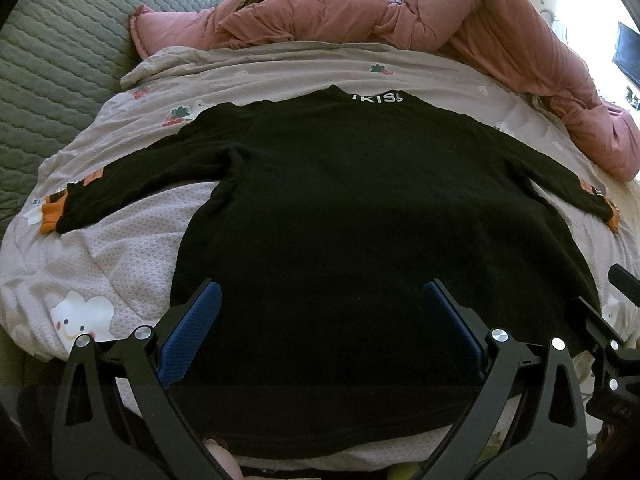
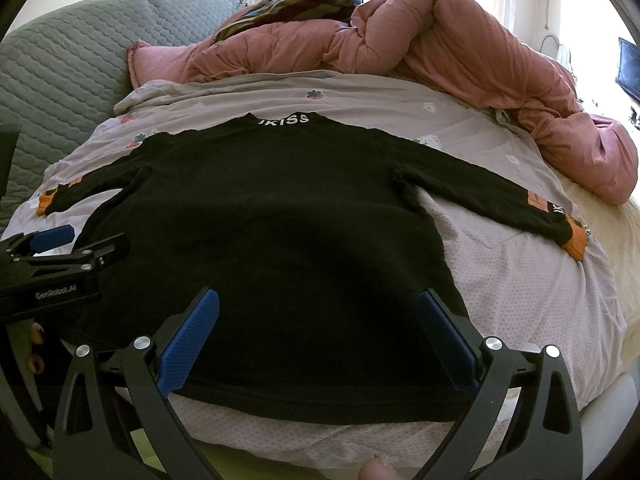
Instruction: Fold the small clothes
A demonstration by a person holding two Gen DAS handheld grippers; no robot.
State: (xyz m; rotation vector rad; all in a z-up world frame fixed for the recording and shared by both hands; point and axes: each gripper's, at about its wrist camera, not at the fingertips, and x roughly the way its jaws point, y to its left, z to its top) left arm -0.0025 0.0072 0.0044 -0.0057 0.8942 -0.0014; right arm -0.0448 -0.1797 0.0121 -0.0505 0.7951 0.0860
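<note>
While the black top (image 1: 340,208) lies flat on the bed cover (image 1: 120,264), both grippers hang over its bottom edge, the edge nearest the person. The top runs long away from them, with the neck at the far end and one sleeve out to each side. The left gripper (image 1: 320,312) has its blue pads wide apart and holds nothing. It sits nearer the left sleeve (image 1: 108,192). The right gripper (image 2: 318,320) is spread wide too and holds nothing. It sits nearer the right sleeve (image 2: 500,200). I think each gripper should take the side of the top next to it. White letters on the neck band (image 2: 282,119) read "JKISS", though the first letter is hard to read. The left gripper's body says "GenRobot.AI" (image 2: 54,293). A pink blanket (image 1: 460,28) is piled up far behind the top.
</note>
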